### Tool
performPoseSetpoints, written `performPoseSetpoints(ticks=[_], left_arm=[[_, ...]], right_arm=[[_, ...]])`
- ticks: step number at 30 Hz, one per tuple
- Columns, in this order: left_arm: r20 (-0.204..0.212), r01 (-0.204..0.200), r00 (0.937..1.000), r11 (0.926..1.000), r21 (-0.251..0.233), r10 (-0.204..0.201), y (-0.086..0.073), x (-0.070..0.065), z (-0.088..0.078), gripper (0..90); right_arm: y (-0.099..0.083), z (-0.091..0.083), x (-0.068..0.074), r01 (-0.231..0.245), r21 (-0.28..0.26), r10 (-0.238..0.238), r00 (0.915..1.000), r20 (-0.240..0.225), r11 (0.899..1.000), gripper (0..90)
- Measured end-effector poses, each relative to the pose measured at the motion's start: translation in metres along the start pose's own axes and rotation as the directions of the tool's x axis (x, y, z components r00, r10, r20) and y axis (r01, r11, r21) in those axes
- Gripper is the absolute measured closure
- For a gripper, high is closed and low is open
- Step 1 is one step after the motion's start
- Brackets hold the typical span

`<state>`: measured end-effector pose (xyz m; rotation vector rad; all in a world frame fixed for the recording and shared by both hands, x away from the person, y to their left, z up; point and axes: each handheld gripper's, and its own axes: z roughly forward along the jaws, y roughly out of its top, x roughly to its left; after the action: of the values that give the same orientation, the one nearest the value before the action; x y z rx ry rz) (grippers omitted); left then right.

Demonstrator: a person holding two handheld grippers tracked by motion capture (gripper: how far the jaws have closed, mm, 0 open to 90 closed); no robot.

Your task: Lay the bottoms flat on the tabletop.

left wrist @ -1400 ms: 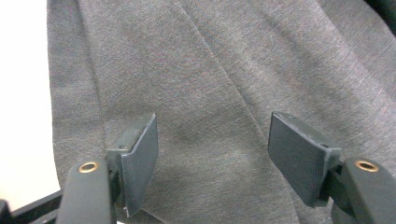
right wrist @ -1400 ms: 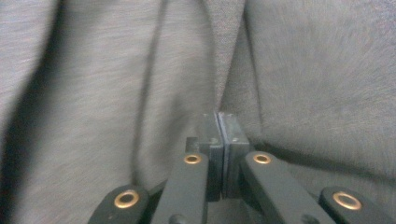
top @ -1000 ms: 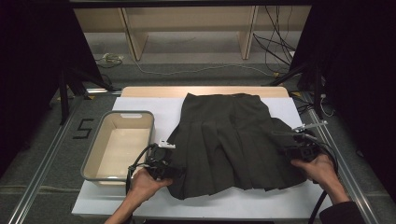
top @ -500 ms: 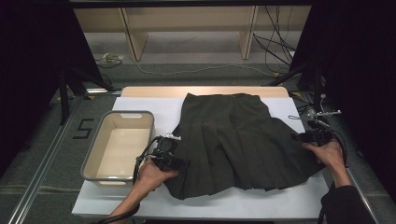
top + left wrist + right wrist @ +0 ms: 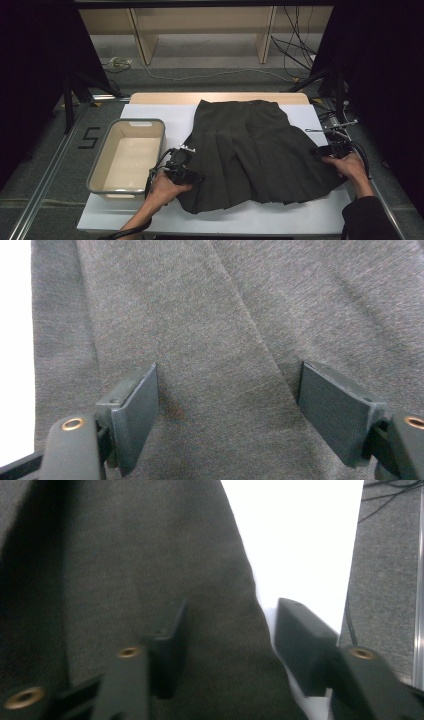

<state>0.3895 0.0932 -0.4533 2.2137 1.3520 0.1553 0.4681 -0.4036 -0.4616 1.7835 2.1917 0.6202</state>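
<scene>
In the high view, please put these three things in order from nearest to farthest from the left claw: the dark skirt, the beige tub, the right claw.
1. Dark skirt: right beneath the left claw, at its near left edge.
2. Beige tub: just to the claw's left.
3. Right claw: across the skirt, at its right edge.

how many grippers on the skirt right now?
2. Left gripper sits at the dark skirt's near-left edge, beside the bin; right gripper at its right edge. Both jaws stand open over fabric.
</scene>
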Motion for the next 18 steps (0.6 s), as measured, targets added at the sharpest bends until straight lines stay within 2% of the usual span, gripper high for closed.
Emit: performPoseSetpoints(ticks=[3, 5, 6, 8, 10, 12, 15, 18], left_arm=[[-0.005, -0.004, 1.0, 0.9999, 0.011, 0.004, -0.001, 0.0, 0.003, 24.4], [-0.005, -0.01, 0.9999, 0.9996, 0.026, 0.01, -0.002, 0.001, 0.006, 25.3], [-0.002, -0.011, 0.9999, 0.9995, 0.031, 0.011, -0.003, 0.001, 0.007, 26.7], [0.01, -0.021, 0.9997, 0.9994, 0.028, 0.021, -0.005, 0.001, 0.009, 33.8], [0.026, -0.041, 0.9988, 0.9985, 0.035, 0.04, -0.008, 0.0, 0.011, 46.5], [0.046, -0.054, 0.9975, 0.9978, 0.038, 0.052, -0.009, -0.001, 0.013, 60.5], [0.04, -0.096, 0.9947, 0.9943, 0.047, 0.094, -0.009, -0.004, 0.011, 76.1], [0.051, -0.105, 0.9935, 0.9936, 0.043, 0.102, -0.009, -0.003, 0.011, 84.1]], right_arm=[[-0.002, -0.003, -0.002, -0.004, 0.01, 0.004, 0.9999, 0.011, 1.0, 71.1], [-0.004, -0.005, -0.003, -0.013, 0.02, 0.013, 0.9999, -0.002, 1.0, 82.9], [-0.005, -0.007, -0.004, -0.012, 0.028, 0.013, 0.9998, -0.016, 1.0, 85.9], [-0.008, -0.009, -0.001, -0.004, 0.042, 0.006, 0.9991, -0.043, 0.999, 87.5], [-0.011, -0.014, 0.006, 0.015, 0.073, -0.01, 0.9979, -0.064, 0.997, 88.0], [-0.015, -0.018, 0.013, 0.032, 0.09, -0.026, 0.9974, -0.068, 0.995, 88.1], [-0.019, -0.022, 0.021, 0.043, 0.103, -0.036, 0.9969, -0.071, 0.994, 88.1], [-0.025, -0.026, 0.03, 0.06, 0.114, -0.052, 0.9962, -0.07, 0.992, 88.1]])
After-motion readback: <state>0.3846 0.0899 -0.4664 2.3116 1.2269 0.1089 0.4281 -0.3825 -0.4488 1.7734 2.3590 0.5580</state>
